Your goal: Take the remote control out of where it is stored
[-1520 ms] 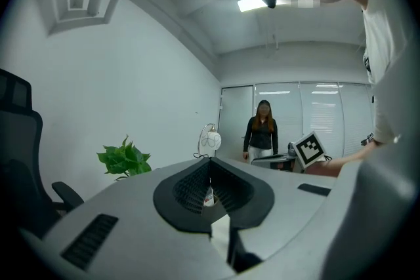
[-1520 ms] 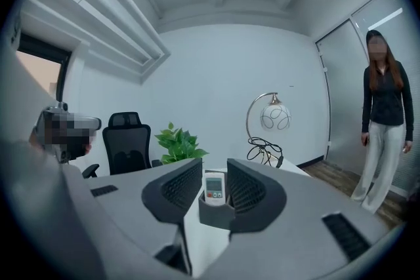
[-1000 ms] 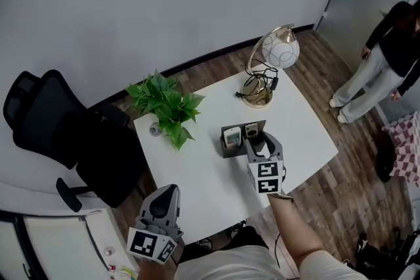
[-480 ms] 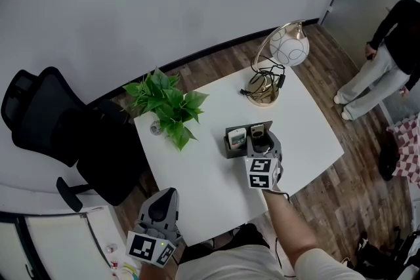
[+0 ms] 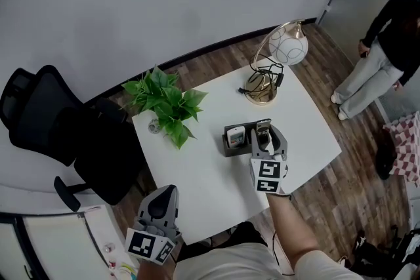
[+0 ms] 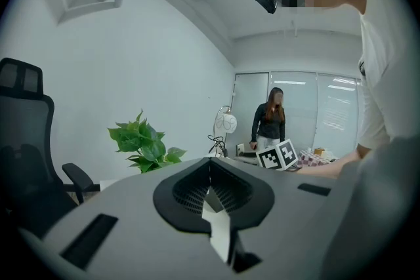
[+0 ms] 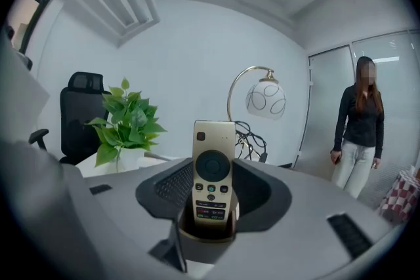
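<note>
The right tool (image 5: 264, 138) sits at the right end of the dark holder (image 5: 231, 149), which lies on the white worktop (image 5: 197, 170). The gold remote control (image 5: 264, 127) stands upright between the tool's jaws. In the right gripper view the remote control (image 7: 212, 167) fills the gap of the right tool (image 7: 213, 206), button face toward the camera, with a dark pad against each long edge. The jaws have just been closing and now clench the remote. In the head view its top end stands above the holder's right compartment; whether its lower end has fully left that compartment cannot be told.

A white device (image 5: 234, 137) lies in the holder's left compartment.

The left tool (image 5: 167, 193) hangs well apart from the holder, toward the person, at the worktop's near edge. In the left gripper view the left tool (image 6: 210, 166) has its jaws pressed together with nothing between them.

A leafy green plant (image 5: 167, 105) stands to the holder's left on the same worktop. A lamp (image 5: 281, 49) with a round white shade stands beyond the holder, its cord bunched at its base. A black office chair (image 5: 56, 134) is far left of the holder, off the worktop. A standing person (image 5: 380, 59) in dark top and light trousers is far right of the holder, on the wooden floor (image 5: 328, 187).
</note>
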The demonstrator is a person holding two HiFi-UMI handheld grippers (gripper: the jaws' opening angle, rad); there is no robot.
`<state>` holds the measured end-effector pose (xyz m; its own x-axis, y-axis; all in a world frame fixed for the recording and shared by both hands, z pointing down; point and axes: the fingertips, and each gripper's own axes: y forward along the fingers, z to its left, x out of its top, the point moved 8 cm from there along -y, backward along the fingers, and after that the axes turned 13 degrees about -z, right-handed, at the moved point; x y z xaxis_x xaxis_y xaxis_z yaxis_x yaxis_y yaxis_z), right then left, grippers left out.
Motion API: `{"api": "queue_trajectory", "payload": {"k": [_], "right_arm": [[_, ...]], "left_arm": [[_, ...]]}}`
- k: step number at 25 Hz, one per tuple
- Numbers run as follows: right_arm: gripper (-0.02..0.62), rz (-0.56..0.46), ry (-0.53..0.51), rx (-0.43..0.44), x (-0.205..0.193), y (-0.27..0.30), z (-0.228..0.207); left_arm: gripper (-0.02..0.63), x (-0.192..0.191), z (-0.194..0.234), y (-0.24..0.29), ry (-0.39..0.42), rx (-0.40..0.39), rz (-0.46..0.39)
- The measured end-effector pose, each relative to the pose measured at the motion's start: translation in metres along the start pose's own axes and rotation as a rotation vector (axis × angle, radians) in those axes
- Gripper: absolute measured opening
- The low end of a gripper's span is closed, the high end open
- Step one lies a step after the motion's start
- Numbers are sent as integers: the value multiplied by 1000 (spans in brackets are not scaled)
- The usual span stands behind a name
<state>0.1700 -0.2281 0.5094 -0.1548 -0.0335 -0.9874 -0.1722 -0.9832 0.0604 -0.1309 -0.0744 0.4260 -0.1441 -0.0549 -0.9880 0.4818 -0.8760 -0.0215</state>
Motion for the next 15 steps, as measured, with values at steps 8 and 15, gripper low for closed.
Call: {"api": "queue_trajectory", "payload": {"k": [8, 15], "right_arm": [[189, -103, 72, 145, 61, -44, -17], [187, 107, 63, 344, 53, -88, -8]], "left_arm": [[8, 2, -9, 0, -12, -37, -27], [8, 4, -13, -2, -25, -64, -50]]}}
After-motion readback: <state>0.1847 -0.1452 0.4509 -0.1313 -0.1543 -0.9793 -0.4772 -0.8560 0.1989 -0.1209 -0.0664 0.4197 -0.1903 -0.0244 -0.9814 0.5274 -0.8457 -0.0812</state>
